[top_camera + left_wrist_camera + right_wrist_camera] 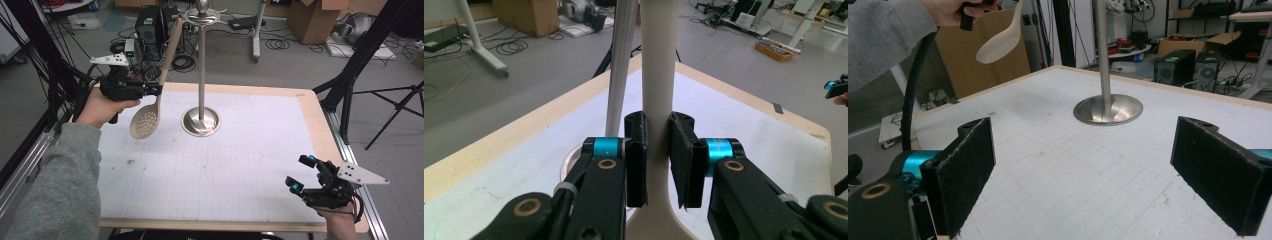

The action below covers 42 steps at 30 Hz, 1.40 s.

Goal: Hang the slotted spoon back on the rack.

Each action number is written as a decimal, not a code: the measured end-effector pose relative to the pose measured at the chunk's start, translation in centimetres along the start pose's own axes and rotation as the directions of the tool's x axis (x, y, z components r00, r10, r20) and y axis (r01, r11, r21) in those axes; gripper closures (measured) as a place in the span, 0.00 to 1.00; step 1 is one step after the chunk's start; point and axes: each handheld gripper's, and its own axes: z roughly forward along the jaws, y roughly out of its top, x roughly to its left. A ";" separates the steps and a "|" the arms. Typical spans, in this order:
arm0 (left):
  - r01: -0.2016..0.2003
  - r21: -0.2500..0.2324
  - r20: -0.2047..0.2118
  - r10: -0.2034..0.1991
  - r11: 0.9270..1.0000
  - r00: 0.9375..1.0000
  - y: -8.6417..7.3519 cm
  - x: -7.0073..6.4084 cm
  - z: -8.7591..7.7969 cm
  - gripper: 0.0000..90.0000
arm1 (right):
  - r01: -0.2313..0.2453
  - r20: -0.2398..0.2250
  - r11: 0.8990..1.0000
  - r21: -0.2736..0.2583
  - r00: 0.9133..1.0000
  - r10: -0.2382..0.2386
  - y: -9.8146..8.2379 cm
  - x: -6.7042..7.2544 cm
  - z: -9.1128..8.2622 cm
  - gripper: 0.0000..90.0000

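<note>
The left gripper [156, 90] pinches the handle of a beige slotted spoon [156, 95], its flat black pads pressed on either side of the smooth, matte shaft. In the left gripper view the handle [657, 75] rises straight up between the pads [636, 160], which clamp it just above the point where it widens toward the bowl. The spoon hangs in the air over the table's far left part — bowl down, handle slanting up and to the right toward the top of the stand. Its round, shallow bowl [143, 121] is pierced with many small holes and sits clear of the mat below.

The stand [201, 65] is polished metal: a thin upright pole on a round, dished base [200, 121], with a ring of hooks and a ball knob at the top. The spoon's handle tip lies close beside that ring; whether it touches a hook cannot be told.

The right gripper [302, 174] rests low at the near right corner of the table, its jaws spread wide with nothing between them. In its own view the two pads [965, 170] show a rough, felt-like black face, well apart.

The table [310, 115] has a pale wooden rim and carries a white mat [240, 165] printed with a faint grid, lightly scuffed in places.
</note>
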 end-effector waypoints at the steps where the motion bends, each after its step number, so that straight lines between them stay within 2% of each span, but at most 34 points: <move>1: -0.008 0.004 -0.007 0.008 1.000 1.000 0.0 0.0 0.1 0.86 | -0.001 0.001 1.000 -0.001 1.000 0.001 0.0 0.0 0.0 0.11; 6: -0.013 0.016 -0.024 0.013 1.000 1.000 0.0 -0.3 1.0 0.86 | 0.002 0.000 1.000 -0.002 1.000 -0.002 0.0 0.0 -0.1 0.11; 20: -0.004 0.012 -0.043 0.004 1.000 0.999 0.0 -0.6 3.2 0.86 | -0.007 -0.009 1.000 0.002 1.000 0.007 -0.1 0.0 0.0 0.11; 32: 0.004 0.001 -0.038 -0.004 1.000 0.999 0.0 -0.6 4.6 0.86 | -0.006 -0.006 1.000 -0.005 1.000 0.006 -0.1 -0.1 -0.1 0.11; 38: -0.002 0.011 -0.043 0.002 1.000 0.999 0.2 -0.7 5.1 0.86 | 0.002 -0.007 1.000 0.004 1.000 -0.002 -0.2 -0.2 0.1 0.11; 42: -0.030 0.020 -0.056 0.031 0.999 0.998 0.2 -0.9 5.1 0.84 | 0.000 -0.005 1.000 -0.002 1.000 0.000 -0.1 -0.2 0.0 0.11</move>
